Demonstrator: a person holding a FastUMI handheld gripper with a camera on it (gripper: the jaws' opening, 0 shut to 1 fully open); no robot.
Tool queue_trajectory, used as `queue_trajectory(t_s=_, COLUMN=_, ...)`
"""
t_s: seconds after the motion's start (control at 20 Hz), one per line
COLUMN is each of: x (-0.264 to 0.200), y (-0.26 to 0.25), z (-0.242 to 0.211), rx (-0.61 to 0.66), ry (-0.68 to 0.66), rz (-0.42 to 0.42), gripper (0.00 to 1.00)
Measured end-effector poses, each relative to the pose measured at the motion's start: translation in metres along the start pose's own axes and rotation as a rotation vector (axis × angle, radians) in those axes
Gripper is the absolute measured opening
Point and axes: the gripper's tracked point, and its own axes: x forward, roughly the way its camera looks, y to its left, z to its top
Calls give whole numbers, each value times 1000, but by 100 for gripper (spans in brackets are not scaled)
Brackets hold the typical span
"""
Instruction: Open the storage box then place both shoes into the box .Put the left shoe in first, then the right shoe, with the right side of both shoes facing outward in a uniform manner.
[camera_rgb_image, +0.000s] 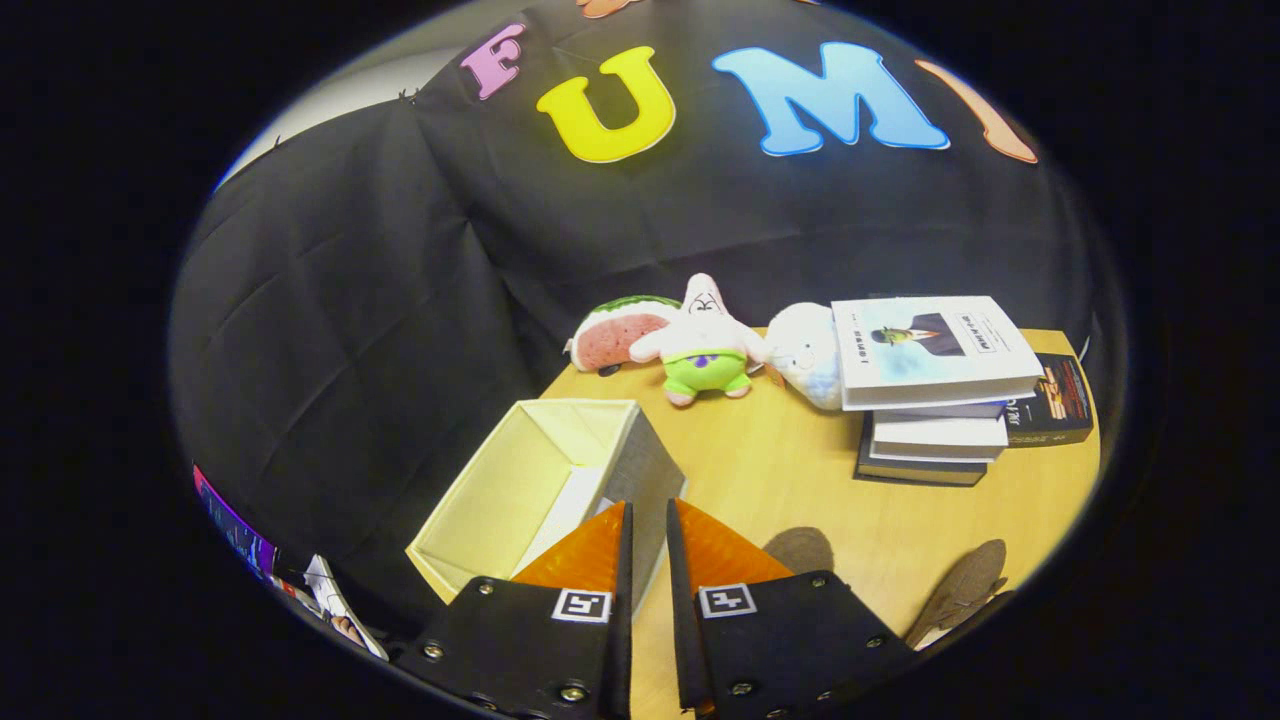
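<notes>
Fisheye on gripper (647, 520), high, angled down over table (800, 480).

Cream-lined grey storage box (560, 480), orange-fingered black claw (647, 520), pink-and-green starfish plush (703, 345), red watermelon plush (622, 335), tan table (800, 490).

We see a pale wooden table (800, 490) carrying everything. From its bare middle, an open storage box (545, 480) with a cream lining sits at nine o'clock, its grey wall just ahead of the tongs (648, 530), whose orange fingers (590, 550) stand nearly together on nothing. At twelve o'clock three plush toys lie in a row: a watermelon slice (622, 332), a pink star (703, 345), a white one (808, 355). At two o'clock we find a stack of books (930, 390), with a dark book (1055, 400) beside it.
</notes>
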Motion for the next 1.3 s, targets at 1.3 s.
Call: queue_trajectory(t_s=1.3, x=17, y=-128, z=-166, rx=72, ry=412, rz=-314, gripper=18)
